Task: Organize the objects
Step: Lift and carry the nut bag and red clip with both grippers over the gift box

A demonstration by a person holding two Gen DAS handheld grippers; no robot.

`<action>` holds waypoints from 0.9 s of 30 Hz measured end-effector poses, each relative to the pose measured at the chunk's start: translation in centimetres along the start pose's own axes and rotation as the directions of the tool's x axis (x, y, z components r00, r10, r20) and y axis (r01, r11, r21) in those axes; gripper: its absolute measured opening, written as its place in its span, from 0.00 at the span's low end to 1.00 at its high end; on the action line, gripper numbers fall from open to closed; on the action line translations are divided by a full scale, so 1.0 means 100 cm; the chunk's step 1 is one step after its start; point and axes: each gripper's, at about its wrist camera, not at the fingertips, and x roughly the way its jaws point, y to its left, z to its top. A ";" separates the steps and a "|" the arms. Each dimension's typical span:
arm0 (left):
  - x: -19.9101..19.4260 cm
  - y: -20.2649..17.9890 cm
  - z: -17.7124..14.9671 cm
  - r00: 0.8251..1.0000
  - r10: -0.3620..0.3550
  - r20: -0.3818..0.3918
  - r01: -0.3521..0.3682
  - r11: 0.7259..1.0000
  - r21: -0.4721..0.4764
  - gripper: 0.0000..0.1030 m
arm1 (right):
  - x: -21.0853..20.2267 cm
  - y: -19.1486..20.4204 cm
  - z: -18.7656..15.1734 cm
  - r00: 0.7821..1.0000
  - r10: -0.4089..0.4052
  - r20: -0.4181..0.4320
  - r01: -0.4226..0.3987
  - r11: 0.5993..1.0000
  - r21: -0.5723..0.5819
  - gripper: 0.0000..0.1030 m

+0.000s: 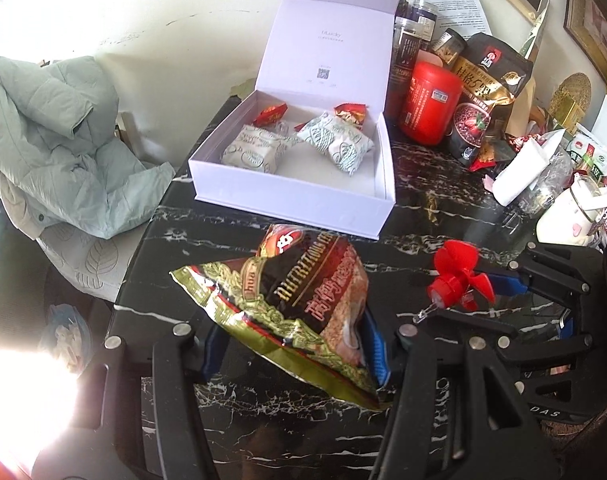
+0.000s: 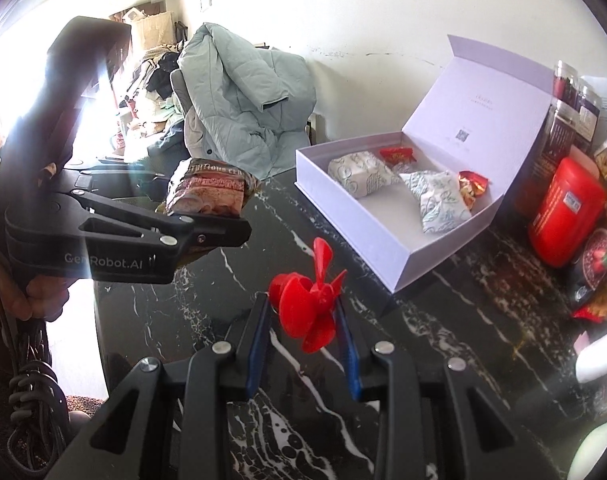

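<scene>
My left gripper [image 1: 295, 344] is shut on a gold and dark red snack bag [image 1: 287, 300], held above the black marble table [image 1: 423, 200]. From the right wrist view, the same snack bag [image 2: 211, 192] sits in the left gripper [image 2: 219, 220] at the left. My right gripper [image 2: 303, 320] is shut on a red toy propeller [image 2: 307, 304], also lifted off the table; that propeller [image 1: 459, 280] shows at the right of the left wrist view. An open white box [image 1: 295, 200] beyond both holds two pale wrapped packets [image 1: 335, 144] and red sweets [image 1: 269, 114].
A red canister [image 1: 429, 100], dark jars [image 1: 407, 40] and a black and gold pouch [image 1: 483, 96] crowd the table's far right. A white cup and clutter [image 1: 523, 176] lie at the right edge. A pale green jacket [image 1: 55, 136] is draped over a chair to the left.
</scene>
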 end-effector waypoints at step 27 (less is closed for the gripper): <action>0.072 -0.027 0.077 0.995 -0.089 -0.055 0.092 0.994 0.051 0.52 | 0.027 -0.092 0.041 0.999 -0.053 0.005 0.052 0.998 0.045 0.31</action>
